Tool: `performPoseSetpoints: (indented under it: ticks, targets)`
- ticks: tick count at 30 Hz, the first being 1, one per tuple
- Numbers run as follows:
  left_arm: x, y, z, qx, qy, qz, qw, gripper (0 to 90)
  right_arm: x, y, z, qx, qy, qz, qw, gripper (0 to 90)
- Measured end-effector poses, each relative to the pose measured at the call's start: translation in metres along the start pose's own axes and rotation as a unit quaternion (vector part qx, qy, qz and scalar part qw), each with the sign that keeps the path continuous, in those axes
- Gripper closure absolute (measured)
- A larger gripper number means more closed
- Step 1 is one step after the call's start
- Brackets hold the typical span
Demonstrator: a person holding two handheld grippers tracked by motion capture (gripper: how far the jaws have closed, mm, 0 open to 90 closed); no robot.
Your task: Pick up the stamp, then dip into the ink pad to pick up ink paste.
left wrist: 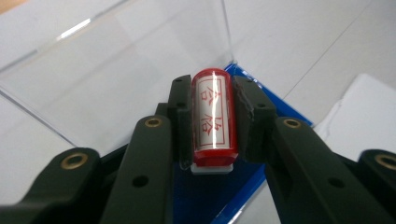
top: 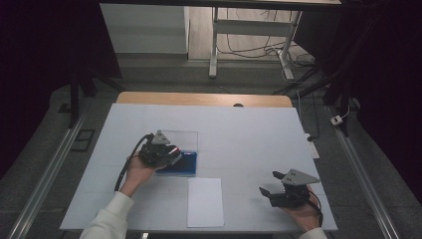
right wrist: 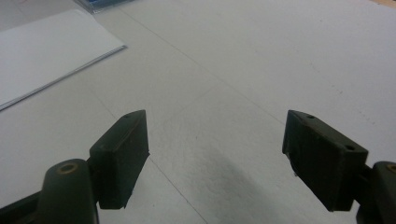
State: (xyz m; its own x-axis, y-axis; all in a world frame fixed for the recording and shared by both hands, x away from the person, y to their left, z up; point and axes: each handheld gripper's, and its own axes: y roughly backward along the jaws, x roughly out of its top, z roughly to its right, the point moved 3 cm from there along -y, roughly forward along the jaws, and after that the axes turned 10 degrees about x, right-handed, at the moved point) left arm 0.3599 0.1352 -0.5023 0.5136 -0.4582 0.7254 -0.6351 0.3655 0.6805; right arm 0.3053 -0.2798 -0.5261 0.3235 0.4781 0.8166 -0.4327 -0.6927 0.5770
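Left tongs [left wrist: 212,116] are clenched on one red stamp [left wrist: 213,119], a small cylinder with a white label of red characters and a white base. The pads press its two long sides, label facing the camera, so the printing end points down and away from the hand. My reading: held this way so it can be set square onto a surface.

The stamp sits just above the blue case [left wrist: 205,196], at the foot of its clear lid [left wrist: 116,70], which stands opened up behind. The open lid likely explains the approach from the near side. In the high view the left tongs [top: 171,155] lie over the left part of that case [top: 189,164], on the left half of the counter [top: 239,129].

Right tongs [right wrist: 215,154] are released, jaws wide apart with nothing between them, hovering low over bare counter. In the high view they [top: 271,184] rest near the right front edge, well apart from the case. Judgement: parked, keeping clear of the working hand.

One sheet of white paper [top: 205,201] lies flat near the front edge, between the two hands, just in front of the case. Probably the target for the stamp; no mark can be made out on it.

Count: stamp 1, case 1 with lid 1, paper sheet 1, tongs 2.
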Motion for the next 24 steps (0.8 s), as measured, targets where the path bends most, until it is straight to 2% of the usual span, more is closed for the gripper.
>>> performPoseSetpoints:
  ticks: [13, 24]
  targets:
    - [0.01, 0.023, 0.002, -0.013, -0.006, 0.03, 0.9994, 69.9, -0.001, 0.0, 0.0, 0.0, -0.002, -0.003, 1.0, 22.5]
    - [0.011, 0.028, 0.0, -0.016, -0.002, 0.032, 0.9994, 69.9, 0.0, 0.0, -0.001, -0.002, 0.002, -0.003, 1.0, 22.6]
